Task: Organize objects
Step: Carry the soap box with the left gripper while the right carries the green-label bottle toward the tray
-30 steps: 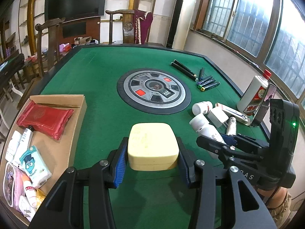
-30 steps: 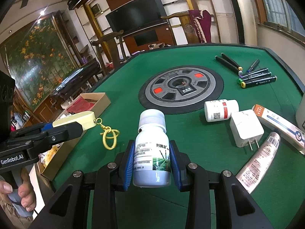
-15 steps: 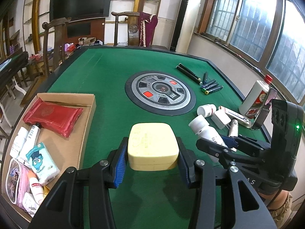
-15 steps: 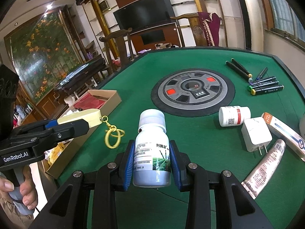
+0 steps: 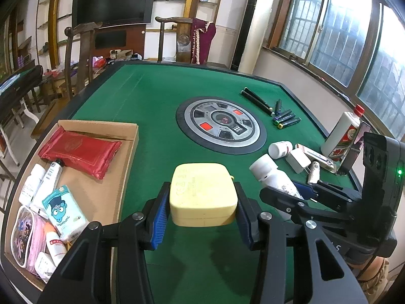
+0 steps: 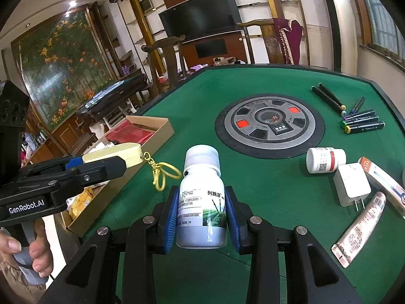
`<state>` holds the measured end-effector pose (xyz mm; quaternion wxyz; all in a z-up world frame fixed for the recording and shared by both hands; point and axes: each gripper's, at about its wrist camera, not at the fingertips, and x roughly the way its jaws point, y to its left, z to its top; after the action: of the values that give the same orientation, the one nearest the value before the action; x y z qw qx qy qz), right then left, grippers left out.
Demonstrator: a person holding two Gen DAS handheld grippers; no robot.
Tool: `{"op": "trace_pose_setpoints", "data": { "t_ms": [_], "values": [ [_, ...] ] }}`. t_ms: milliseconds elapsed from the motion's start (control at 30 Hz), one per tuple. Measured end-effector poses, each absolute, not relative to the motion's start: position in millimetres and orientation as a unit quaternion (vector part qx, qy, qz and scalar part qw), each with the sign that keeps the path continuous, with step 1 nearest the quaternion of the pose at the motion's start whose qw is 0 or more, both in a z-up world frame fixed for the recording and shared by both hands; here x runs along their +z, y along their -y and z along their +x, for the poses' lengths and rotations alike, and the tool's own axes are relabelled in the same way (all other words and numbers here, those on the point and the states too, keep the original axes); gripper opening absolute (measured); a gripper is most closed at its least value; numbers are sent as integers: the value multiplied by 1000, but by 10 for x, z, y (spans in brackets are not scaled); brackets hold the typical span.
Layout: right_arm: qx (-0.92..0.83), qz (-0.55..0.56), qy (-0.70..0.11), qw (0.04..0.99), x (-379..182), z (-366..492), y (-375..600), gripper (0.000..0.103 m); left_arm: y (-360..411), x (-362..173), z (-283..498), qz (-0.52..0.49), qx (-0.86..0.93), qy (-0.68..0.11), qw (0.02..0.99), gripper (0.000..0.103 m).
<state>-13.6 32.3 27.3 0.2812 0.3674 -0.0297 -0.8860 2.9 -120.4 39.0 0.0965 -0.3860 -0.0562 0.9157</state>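
Note:
My left gripper (image 5: 202,202) is shut on a pale yellow case (image 5: 203,193), held above the green table; in the right wrist view the yellow case (image 6: 114,155) shows a yellow ring chain (image 6: 162,174) dangling from it. My right gripper (image 6: 201,215) is shut on a white bottle (image 6: 201,202) with a white cap and a printed label, also lifted off the felt. In the left wrist view the white bottle (image 5: 274,177) hangs just right of the case. A cardboard box (image 5: 101,192) lies at the left table edge.
The box holds a red pouch (image 5: 78,150), a tissue pack (image 5: 63,212) and several small tubes. On the right lie a small pill bottle (image 6: 325,159), a white charger (image 6: 351,187), a tube (image 6: 359,230), a long carton (image 6: 382,179) and markers (image 6: 362,124). A liquor bottle (image 5: 344,134) stands at the right edge.
Both grippers have drifted a little toward the left with their loads; the box now shows more fully. Neither grip has changed.

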Motion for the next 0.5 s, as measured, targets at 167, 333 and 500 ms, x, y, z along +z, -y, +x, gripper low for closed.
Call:
{"op": "trace_pose_setpoints", "data": {
  "t_ms": [167,333,500],
  "values": [
    [-885,365,25,288,292,-131,-246,37,1261,391,44,-385,917,60,92,46],
    [-884,365,20,293,301,-124,-159,37,1319,398,59,-383,917,63,87,46],
    [-882,364,17,297,309,-121,-89,37,1393,404,74,-382,918,68,81,46]
  ]
}}
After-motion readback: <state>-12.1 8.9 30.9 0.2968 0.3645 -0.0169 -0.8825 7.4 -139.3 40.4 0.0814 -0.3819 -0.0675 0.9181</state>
